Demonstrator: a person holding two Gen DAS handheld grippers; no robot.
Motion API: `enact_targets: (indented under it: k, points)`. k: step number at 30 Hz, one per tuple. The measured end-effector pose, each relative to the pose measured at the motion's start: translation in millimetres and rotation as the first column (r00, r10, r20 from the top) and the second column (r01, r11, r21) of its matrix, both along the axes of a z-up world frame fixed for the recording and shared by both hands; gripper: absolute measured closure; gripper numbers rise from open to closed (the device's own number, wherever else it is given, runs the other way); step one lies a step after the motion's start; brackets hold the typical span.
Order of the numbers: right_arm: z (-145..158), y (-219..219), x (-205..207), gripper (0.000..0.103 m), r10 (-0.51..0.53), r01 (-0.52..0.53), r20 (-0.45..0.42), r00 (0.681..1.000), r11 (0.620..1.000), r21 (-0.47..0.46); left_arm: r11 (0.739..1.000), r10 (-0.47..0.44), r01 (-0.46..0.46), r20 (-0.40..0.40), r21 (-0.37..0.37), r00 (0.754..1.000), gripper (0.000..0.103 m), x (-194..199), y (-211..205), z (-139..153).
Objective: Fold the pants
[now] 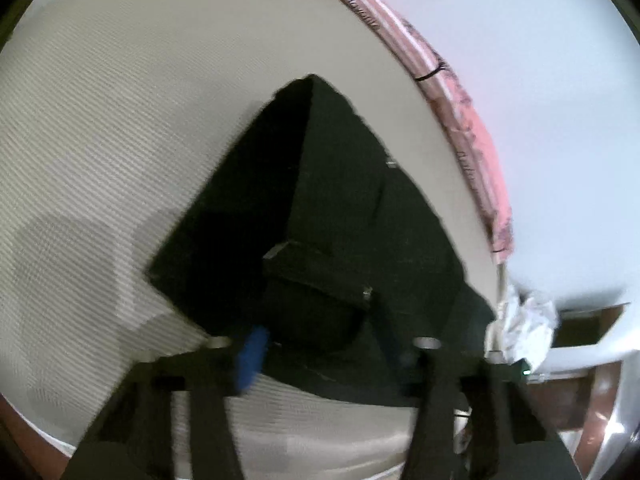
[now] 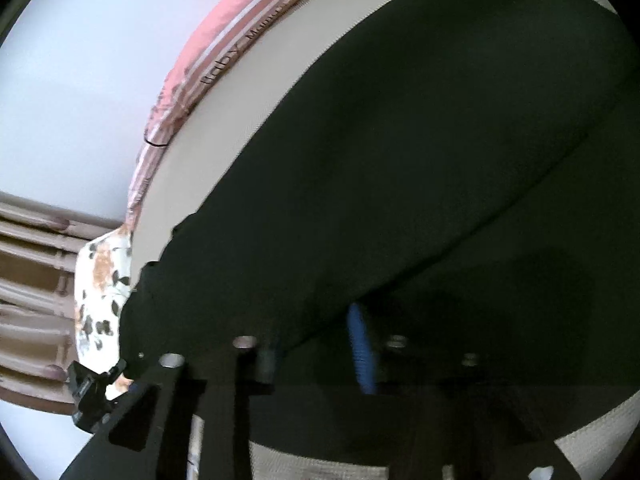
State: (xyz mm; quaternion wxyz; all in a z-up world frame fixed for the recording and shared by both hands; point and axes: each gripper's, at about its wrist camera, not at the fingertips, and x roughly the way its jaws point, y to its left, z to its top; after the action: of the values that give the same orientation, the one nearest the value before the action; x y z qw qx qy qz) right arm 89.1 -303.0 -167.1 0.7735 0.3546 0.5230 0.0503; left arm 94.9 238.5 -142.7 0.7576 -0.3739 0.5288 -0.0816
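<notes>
Beige bedsheet | black pants | left gripper, right gripper low; grip unclear, possibly pinching fabric

Black angular gripper frames are seen, each fitted with silver cylindrical bolts and one ribbed blue finger pad.

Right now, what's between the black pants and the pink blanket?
Only a bare strip of the white bed cover lies between the black pants and the pink blanket. Both wrist views show it.
</notes>
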Motion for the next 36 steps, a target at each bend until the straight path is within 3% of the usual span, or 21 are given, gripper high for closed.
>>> enact_targets:
  k: [4, 10, 13, 19, 22, 24, 30, 36]
  points:
    - [0.4, -3.4, -2.1, 0.096, 0.001, -0.001, 0.007, 1.0, 1.0, -0.027, 1.0, -0.011, 0.011, -0.008, -0.011, 1.0, 0.077, 4.3, 4.1, -6.4]
    - [30.7, 4.2, -17.4, 0.098, 0.03, -0.023, 0.051, 0.998, 0.991, -0.129, 0.983, -0.144, 0.132, 0.094, 0.127, 0.985, 0.084, 14.5, -6.4, 27.2]
    - [43.1, 10.6, -29.8, 0.098, 0.045, -0.038, 0.046, 0.998, 0.99, -0.133, 0.955, -0.237, 0.212, 0.103, 0.21, 0.966, 0.084, 22.8, -6.2, 34.5]
    - [25.8, 25.1, -49.8, 0.098, 0.114, -0.119, -0.04, 0.993, 0.978, -0.174, 0.881, -0.361, 0.344, -0.009, 0.325, 0.933, 0.084, 18.8, -10.6, 5.2]
    - [12.7, 24.4, -52.3, 0.098, 0.097, -0.11, -0.087, 0.991, 0.981, -0.162, 0.879, -0.361, 0.347, -0.018, 0.326, 0.932, 0.084, 11.2, -8.0, -0.6]
    - [18.8, 24.8, -53.5, 0.098, 0.108, -0.118, -0.071, 0.992, 0.978, -0.17, 0.879, -0.366, 0.346, -0.003, 0.329, 0.931, 0.084, 6.8, -6.7, 2.9]
    - [7.5, 28.2, -48.2, 0.099, 0.117, -0.134, -0.098, 0.988, 0.975, -0.18, 0.84, -0.388, 0.36, -0.014, 0.407, 0.922, 0.083, 15.1, -15.0, -5.6]
    - [7.7, 26.6, -50.0, 0.099, 0.113, -0.127, -0.094, 0.989, 0.979, -0.16, 0.832, -0.377, 0.335, 0.009, 0.442, 0.926, 0.083, 18.9, -16.9, 5.0]
